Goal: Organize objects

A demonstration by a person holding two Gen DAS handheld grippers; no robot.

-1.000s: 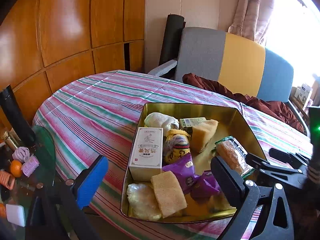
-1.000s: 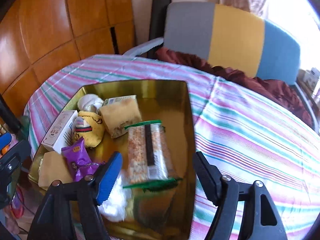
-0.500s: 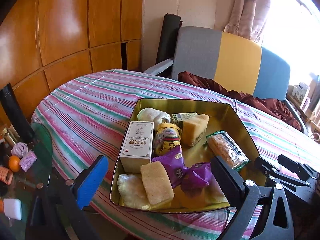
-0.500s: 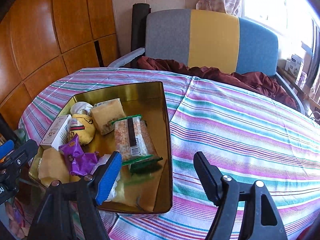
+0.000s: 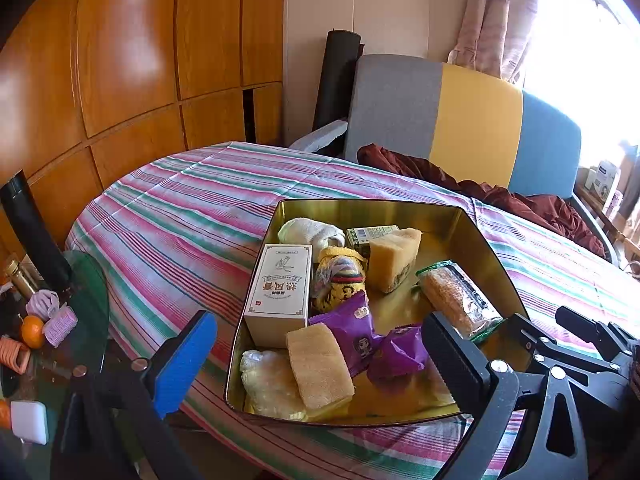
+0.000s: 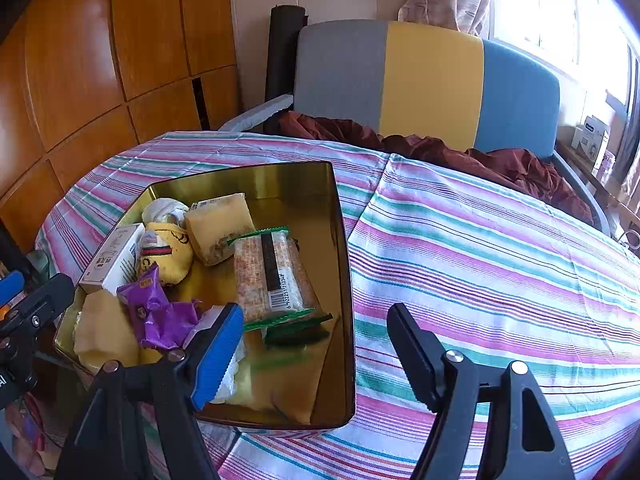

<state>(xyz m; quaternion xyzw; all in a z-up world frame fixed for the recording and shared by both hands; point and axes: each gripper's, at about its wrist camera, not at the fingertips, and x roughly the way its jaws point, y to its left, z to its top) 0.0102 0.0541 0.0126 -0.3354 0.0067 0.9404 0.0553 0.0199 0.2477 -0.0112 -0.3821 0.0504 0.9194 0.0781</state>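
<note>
1. On the striped cloth [image 6: 480, 248] of a round table stood a gold tin [image 5: 476, 236], near the table's front edge.
2. In the tin lay a white box [image 5: 280, 288], a rolled white cloth [image 5: 310, 232], a yellow toy [image 5: 340, 280], a pale cake block [image 5: 394, 258] and a small green pack [image 5: 370, 234] behind that block.
3. A long snack in clear wrap with green ends [image 6: 272, 276] lay along the right side of the tin, and its back end touched the cake block.
4. Two purple packets [image 5: 372, 340] lay in the middle of the tin, just beside a flat sponge-like piece [image 5: 318, 366] and a clear bag [image 5: 268, 384] in the near left corner.
5. The left gripper [image 5: 320, 364] hung over the near edge of the tin with its jaws wide apart; nothing was between them. Its blue pad [image 5: 184, 360] was outside the left wall of the tin and its black finger [image 5: 456, 360] was over the right part.
6. The right gripper [image 6: 316, 352] hung over the near right corner of the tin, also with jaws wide apart and holding nothing. Its blue pad [image 6: 218, 354] was over the tin and its black finger [image 6: 412, 356] was over the cloth.
7. Behind the table stood a chair [image 6: 432, 84] in grey, yellow and blue, with a dark red fabric [image 6: 460, 156] on its seat.
8. At the left, a glass side table [image 5: 86, 320] carried an orange [image 5: 32, 330] and some small things that I could not identify.
</note>
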